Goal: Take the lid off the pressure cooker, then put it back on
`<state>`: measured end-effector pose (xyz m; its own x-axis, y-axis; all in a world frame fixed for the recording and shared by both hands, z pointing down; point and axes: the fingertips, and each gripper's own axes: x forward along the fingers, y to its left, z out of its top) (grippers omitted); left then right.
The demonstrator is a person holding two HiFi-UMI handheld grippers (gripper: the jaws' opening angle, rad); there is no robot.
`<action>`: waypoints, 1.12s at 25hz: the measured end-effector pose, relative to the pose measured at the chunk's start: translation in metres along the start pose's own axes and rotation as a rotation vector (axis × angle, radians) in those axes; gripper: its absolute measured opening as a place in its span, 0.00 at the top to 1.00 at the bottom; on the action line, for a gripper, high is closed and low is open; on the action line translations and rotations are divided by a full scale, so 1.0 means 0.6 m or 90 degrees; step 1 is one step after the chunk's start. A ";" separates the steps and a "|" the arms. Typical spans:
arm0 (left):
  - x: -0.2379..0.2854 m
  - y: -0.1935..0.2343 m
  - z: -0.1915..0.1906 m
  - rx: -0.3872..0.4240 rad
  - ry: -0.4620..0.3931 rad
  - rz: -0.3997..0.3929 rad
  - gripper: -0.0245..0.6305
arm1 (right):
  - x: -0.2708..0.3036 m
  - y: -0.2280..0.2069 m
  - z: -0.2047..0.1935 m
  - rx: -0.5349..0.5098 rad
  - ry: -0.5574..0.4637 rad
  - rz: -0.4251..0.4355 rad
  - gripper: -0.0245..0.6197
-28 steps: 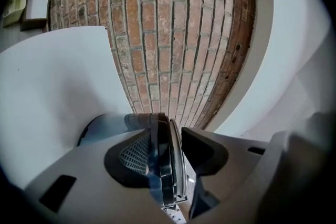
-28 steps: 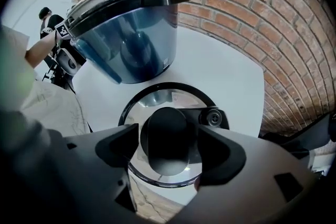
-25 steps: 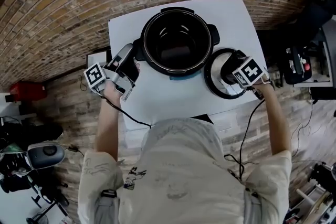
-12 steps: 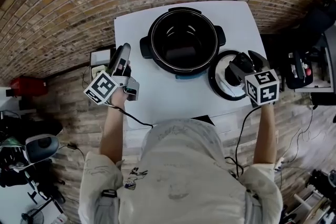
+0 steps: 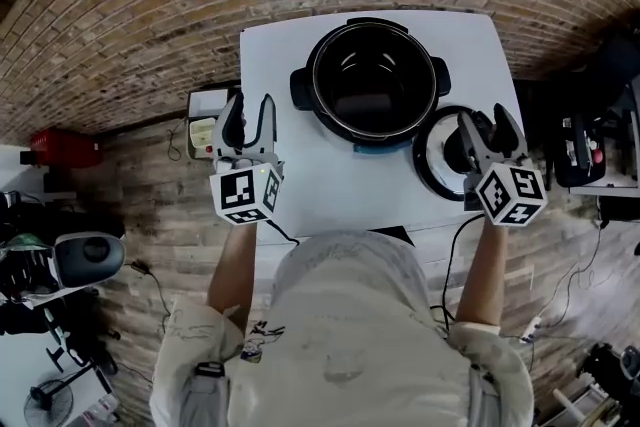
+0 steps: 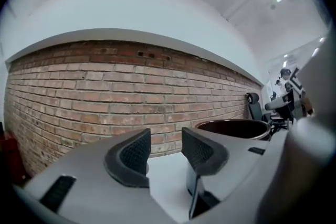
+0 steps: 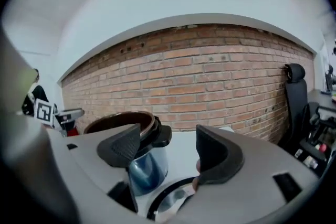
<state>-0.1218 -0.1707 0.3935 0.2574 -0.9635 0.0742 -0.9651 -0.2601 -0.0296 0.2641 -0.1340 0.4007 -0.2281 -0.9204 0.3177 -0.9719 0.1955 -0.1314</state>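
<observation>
The black pressure cooker pot (image 5: 372,80) stands open at the back of the white table (image 5: 300,180). Its round lid (image 5: 433,158) lies flat on the table to the pot's right. My right gripper (image 5: 485,122) hovers above the lid's near edge; its jaws are wide apart and closing, with nothing between them. In the right gripper view the pot (image 7: 124,123) shows behind the left jaw and the lid (image 7: 170,198) lies below the right gripper (image 7: 168,147). My left gripper (image 5: 250,111) hangs over the table's left edge, apart from the pot (image 6: 233,127). The left gripper (image 6: 165,145) is open and holds nothing.
A brick wall (image 5: 150,5) runs behind the table. A small white box (image 5: 205,128) sits on the floor left of the table, a red object (image 5: 63,150) farther left. Dark equipment and a chair (image 5: 590,130) crowd the right side. A black cable (image 5: 285,237) trails from the left gripper.
Both grippers rose and drew back toward me. The left one left the pot's side handle and rolled its marker cube upward. The right one lifted off the lid, which stayed put.
</observation>
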 end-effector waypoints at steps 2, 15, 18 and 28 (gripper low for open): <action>-0.008 -0.004 -0.016 0.006 0.010 0.016 0.66 | -0.002 -0.001 0.005 0.038 -0.026 0.000 0.42; -0.035 -0.005 -0.045 0.011 0.030 0.024 0.66 | 0.002 0.024 -0.035 0.024 0.004 0.006 0.41; -0.037 -0.008 -0.050 0.007 0.033 0.021 0.66 | -0.002 0.026 -0.036 0.022 0.005 0.001 0.41; -0.026 -0.017 -0.044 0.001 0.028 0.000 0.66 | -0.008 0.014 -0.026 0.008 0.008 -0.011 0.41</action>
<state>-0.1174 -0.1516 0.4188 0.2553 -0.9597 0.1178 -0.9650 -0.2606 -0.0313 0.2561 -0.1230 0.4125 -0.2113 -0.9194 0.3317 -0.9751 0.1748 -0.1367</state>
